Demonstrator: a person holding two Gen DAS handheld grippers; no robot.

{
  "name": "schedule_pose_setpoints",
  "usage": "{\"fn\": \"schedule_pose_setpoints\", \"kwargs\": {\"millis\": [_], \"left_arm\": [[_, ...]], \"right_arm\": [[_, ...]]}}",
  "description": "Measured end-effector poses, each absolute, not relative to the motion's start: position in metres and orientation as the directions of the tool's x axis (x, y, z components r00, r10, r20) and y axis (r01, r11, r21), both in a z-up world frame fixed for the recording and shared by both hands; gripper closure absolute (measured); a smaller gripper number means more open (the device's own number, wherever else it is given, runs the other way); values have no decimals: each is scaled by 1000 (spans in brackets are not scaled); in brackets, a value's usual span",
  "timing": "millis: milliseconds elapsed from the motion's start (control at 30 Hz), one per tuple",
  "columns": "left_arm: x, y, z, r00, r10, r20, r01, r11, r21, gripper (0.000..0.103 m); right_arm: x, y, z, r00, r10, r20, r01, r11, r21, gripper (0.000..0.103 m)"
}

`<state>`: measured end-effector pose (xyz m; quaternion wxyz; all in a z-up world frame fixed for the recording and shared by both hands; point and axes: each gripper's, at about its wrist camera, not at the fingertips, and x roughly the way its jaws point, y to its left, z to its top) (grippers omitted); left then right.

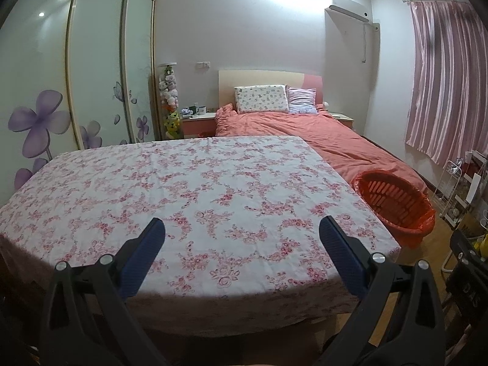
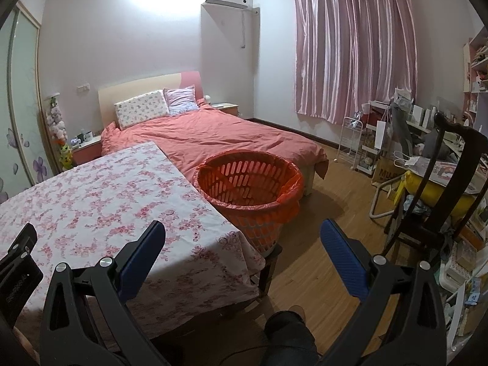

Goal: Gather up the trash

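Observation:
An orange slatted basket (image 2: pixel 248 183) lined with an orange bag stands off the table's right edge, on a low stool; it also shows in the left wrist view (image 1: pixel 395 202). The table (image 1: pixel 195 189) has a pink floral cloth, and I see no trash on it. My left gripper (image 1: pixel 242 231) is open and empty above the table's near edge. My right gripper (image 2: pixel 244 233) is open and empty, above the table's near right corner (image 2: pixel 231 244), short of the basket. Part of the left gripper's black body (image 2: pixel 18 262) shows at the right wrist view's left edge.
A bed (image 2: pixel 213 134) with a coral duvet lies behind the table. A sliding wardrobe (image 1: pixel 91 70) stands at the left. A dark wooden chair (image 2: pixel 439 201), a white wire rack (image 2: pixel 350 140) and a cluttered desk are at the right. Wooden floor (image 2: pixel 320 244) lies between.

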<state>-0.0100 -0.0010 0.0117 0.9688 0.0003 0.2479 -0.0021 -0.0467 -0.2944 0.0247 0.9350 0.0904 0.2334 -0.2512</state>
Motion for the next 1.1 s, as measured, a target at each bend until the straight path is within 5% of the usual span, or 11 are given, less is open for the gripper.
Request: {"fn": "schedule_pose_setpoints", "kwargs": {"millis": [1100], "left_arm": [[-8,0,11,871,-8,-491,0,1000,-15,4]], "right_arm": [[-46,-294,26,767,-423,-483,507,861,51,3]]}}
